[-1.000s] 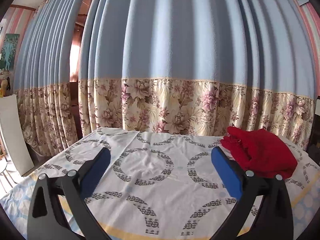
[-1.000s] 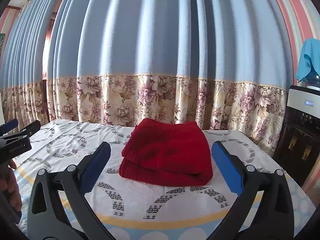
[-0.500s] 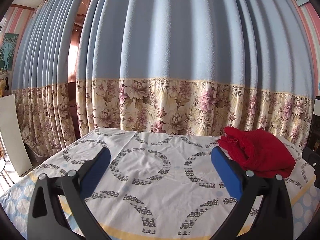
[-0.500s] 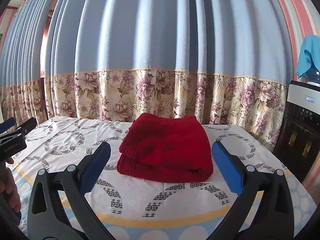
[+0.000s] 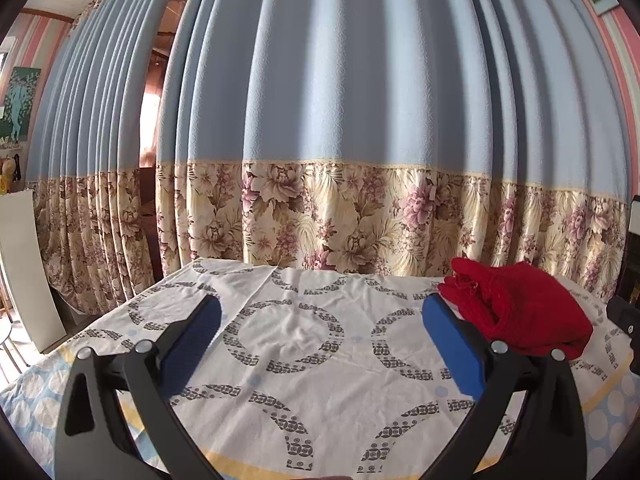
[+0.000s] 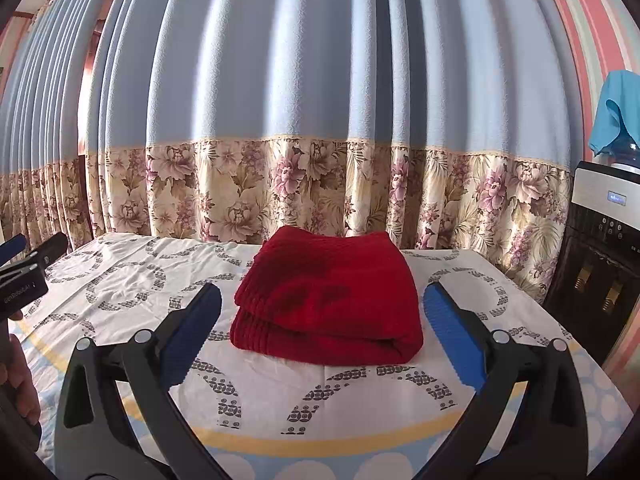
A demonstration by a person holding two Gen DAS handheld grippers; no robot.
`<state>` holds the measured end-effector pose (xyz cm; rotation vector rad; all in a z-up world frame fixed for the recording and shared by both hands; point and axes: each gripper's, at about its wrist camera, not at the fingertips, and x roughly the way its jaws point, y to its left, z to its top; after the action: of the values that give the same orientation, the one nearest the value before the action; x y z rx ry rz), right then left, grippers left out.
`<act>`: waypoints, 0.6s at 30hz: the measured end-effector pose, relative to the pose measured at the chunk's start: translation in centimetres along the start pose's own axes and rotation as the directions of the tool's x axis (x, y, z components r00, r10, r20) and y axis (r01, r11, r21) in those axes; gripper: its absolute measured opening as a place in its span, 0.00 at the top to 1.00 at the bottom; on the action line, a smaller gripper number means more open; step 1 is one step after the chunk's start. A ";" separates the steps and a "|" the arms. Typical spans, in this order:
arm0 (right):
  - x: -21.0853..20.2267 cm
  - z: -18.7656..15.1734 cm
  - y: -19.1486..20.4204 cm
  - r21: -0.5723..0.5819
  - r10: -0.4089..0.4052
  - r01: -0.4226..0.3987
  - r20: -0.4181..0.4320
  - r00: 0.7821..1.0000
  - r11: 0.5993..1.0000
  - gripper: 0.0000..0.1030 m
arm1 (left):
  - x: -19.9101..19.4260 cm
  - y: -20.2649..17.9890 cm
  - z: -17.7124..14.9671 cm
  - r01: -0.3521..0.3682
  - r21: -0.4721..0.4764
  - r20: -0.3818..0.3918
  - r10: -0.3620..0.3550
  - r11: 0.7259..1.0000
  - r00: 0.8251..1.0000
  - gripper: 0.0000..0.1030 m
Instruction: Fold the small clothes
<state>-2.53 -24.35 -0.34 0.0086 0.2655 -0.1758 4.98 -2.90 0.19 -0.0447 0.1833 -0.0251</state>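
Judged nearly finished: red cloth [image 6: 328,300] already folded into a thick, neat bundle, lying on the patterned sheet [image 6: 132,280] of the counter, toward the far right side, in front of the flowered curtain [image 6: 248,196]. No other clothes visible on the counter, so probably nothing left to fold, only to retreat or to fetch a next piece from outside the views.

Right tool [image 6: 322,336] spread wide, empty, hanging just near of the bundle with one blue pad [image 6: 452,340] on each side of it, not touching. Left tool [image 5: 320,344] also spread wide and empty, over the bare middle of the sheet, with the red cloth [image 5: 516,312] just beyond its right pad. Seen also at the left edge of the right view: the left tool and part of a hand [image 6: 18,376].

Compared with one second ago: bundle a little further from the right tool and unchanged in shape; both tools equally open then; left view turned slightly, more counter visible. Suggests pulling back after the last fold.
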 end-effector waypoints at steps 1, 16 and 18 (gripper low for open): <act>0.0 0.0 0.0 0.001 -0.001 0.001 0.002 1.000 1.000 0.03 | 0.0 0.1 0.0 0.003 -0.004 -0.002 -0.003 1.000 1.000 0.02; 0.6 -0.1 0.2 -0.008 -0.026 0.026 -0.013 1.000 1.000 0.03 | 0.7 -1.1 -0.4 -0.018 0.048 -0.031 0.020 0.999 0.999 0.02; 0.6 -0.1 0.2 -0.007 -0.026 0.026 -0.009 1.000 1.000 0.03 | 0.8 -1.0 -0.3 -0.016 0.040 -0.039 0.018 0.999 0.999 0.02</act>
<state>-1.97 -24.25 -0.61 -0.0006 0.2750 -0.2006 5.71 -3.97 -0.24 -0.0027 0.2228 -0.0125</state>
